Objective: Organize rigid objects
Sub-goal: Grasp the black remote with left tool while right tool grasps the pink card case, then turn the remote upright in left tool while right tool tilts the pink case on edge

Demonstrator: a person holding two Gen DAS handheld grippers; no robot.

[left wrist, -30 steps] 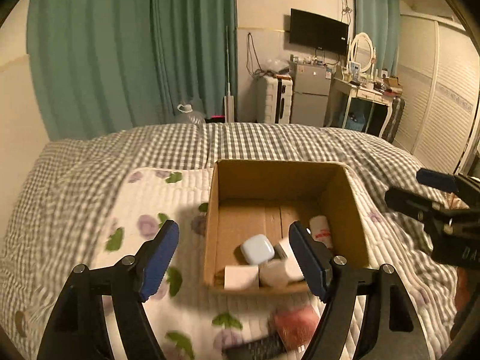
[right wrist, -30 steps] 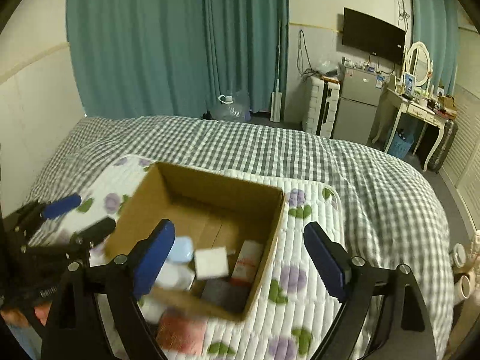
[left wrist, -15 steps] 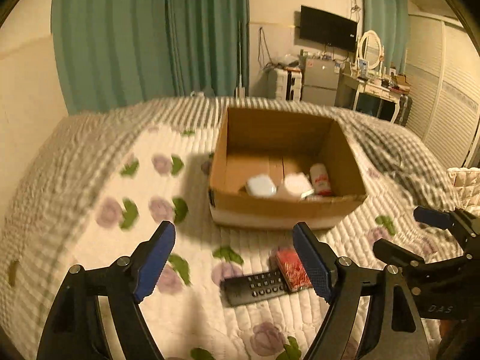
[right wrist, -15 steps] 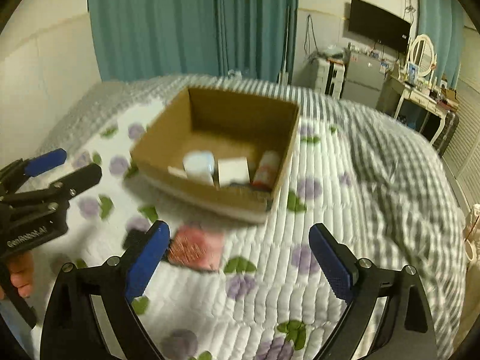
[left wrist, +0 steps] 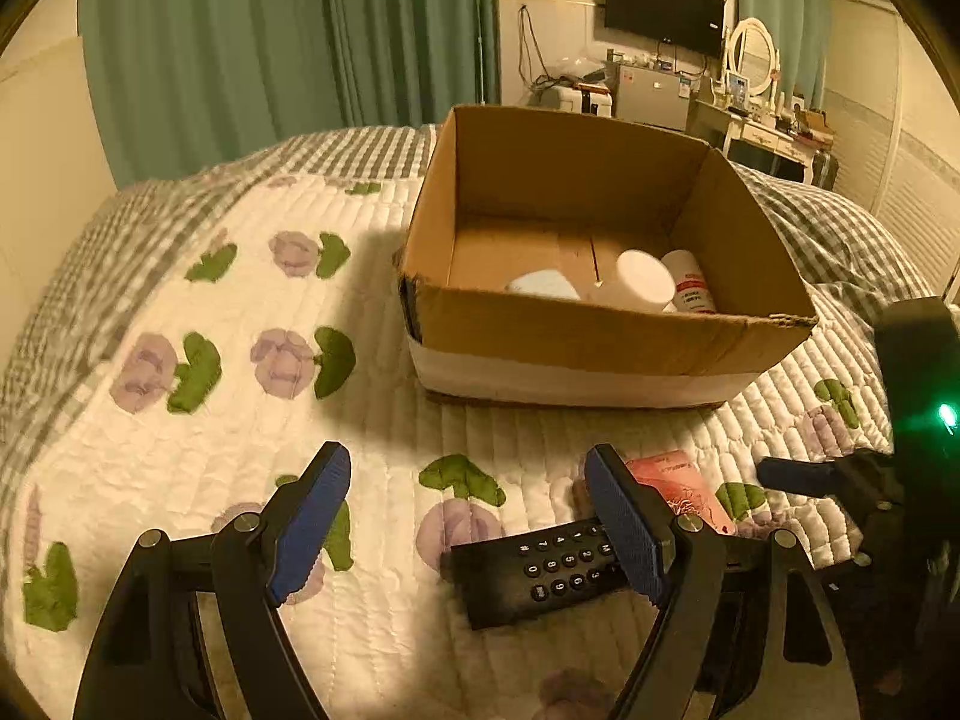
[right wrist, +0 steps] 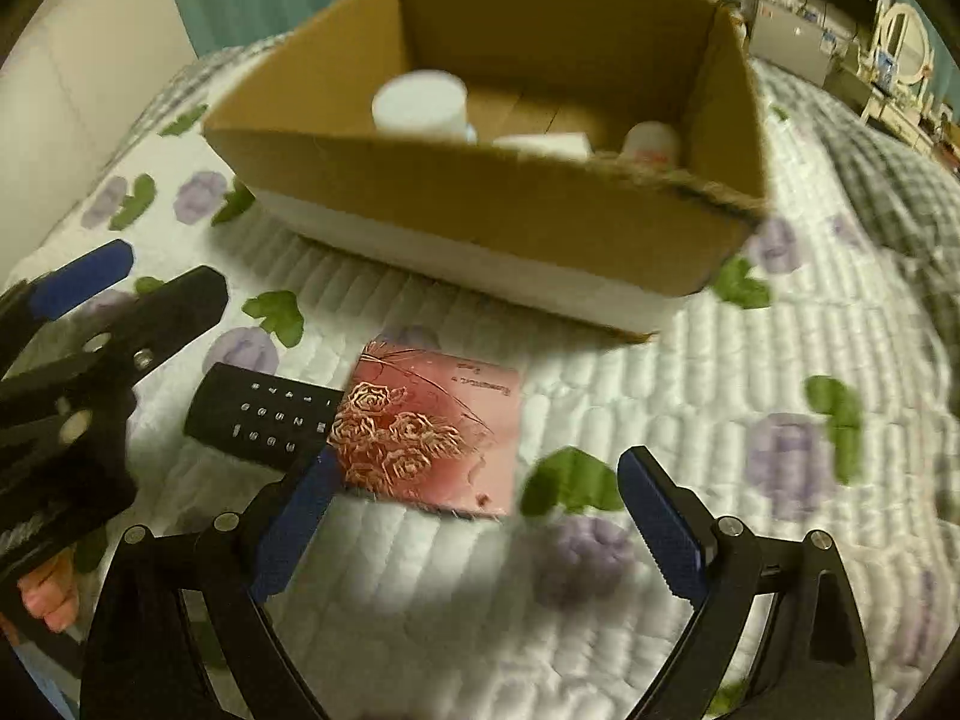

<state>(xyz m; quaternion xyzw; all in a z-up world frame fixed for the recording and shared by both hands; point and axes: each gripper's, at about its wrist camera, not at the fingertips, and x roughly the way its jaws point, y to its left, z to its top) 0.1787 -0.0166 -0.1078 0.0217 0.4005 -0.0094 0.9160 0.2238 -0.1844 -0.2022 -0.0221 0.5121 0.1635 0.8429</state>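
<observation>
Both your grippers — left (left wrist: 468, 516) and right (right wrist: 474, 516) — gape empty; the card (right wrist: 432, 426) overlaps the remote (right wrist: 264, 414) (flat, thin), so pinching either could drag both.

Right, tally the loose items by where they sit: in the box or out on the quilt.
In the cardboard box, visible: 3 (white jar, red-labelled bottle, pale blue case)
On the quilt: 2 (black remote, pink card)
Total: 5; the box wall may hide more.
</observation>
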